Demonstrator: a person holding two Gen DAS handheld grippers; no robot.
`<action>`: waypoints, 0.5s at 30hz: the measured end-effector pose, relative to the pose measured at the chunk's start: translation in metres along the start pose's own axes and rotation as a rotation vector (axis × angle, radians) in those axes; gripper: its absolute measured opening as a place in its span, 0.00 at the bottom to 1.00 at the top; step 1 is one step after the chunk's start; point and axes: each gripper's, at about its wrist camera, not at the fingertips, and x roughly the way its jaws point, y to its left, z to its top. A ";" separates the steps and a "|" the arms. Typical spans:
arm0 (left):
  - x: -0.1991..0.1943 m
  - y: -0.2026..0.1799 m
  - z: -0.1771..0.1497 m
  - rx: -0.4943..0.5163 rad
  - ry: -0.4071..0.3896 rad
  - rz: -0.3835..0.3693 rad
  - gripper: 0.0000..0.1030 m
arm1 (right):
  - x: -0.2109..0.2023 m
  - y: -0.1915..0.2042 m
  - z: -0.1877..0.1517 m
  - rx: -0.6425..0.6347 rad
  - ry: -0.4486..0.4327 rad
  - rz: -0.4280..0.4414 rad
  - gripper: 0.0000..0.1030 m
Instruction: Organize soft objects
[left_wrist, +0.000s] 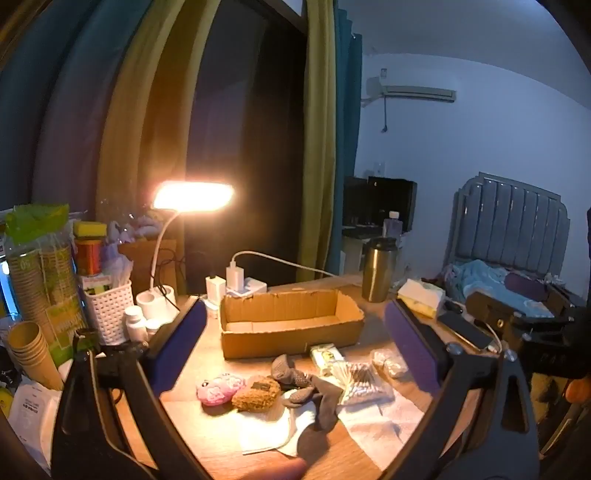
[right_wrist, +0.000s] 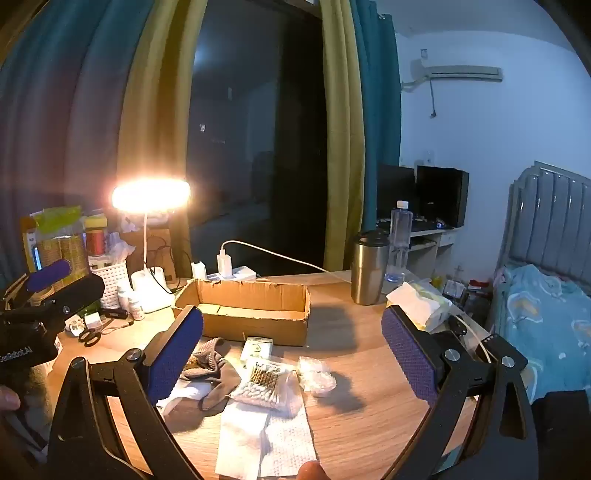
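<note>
- I am holding the left gripper (left_wrist: 295, 347) with its blue-padded fingers (left_wrist: 183, 341) spread about as wide as they go, gripping nothing and hovering above the wooden worktop (left_wrist: 207, 439).
- I am keeping the right gripper (right_wrist: 293, 350) just as wide, its fingers (right_wrist: 410, 350) empty too.
- Between the left fingers I am seeing a pink knitted plush (left_wrist: 220, 388) touching a brown fuzzy plush (left_wrist: 256, 398), with a grey knitted sock (left_wrist: 308, 387) just beside them, partly on white paper towels (left_wrist: 384, 417).
- A clear bag of cotton swabs (right_wrist: 264, 386) is lying on the towels, a crumpled clear plastic bag (right_wrist: 316, 376) near it and a small printed tissue packet (right_wrist: 256, 347) just behind.
- An open brown cardboard box (left_wrist: 291, 323) is sitting behind these things, its inside looking bare.
- Farther out, a lit white desk lamp (left_wrist: 192, 195) is glowing at the left, and a steel tumbler with a black lid (right_wrist: 368, 267) is standing at the right.
</note>
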 end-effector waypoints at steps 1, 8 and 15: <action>-0.001 0.000 -0.001 0.002 0.004 0.001 0.95 | 0.000 -0.001 0.000 0.016 0.001 0.002 0.96; 0.002 0.000 -0.004 -0.019 0.057 0.017 0.95 | 0.000 -0.001 0.000 0.013 0.021 0.004 0.96; 0.001 0.006 0.001 -0.030 0.068 0.018 0.95 | 0.001 -0.002 -0.001 0.012 0.019 0.003 0.96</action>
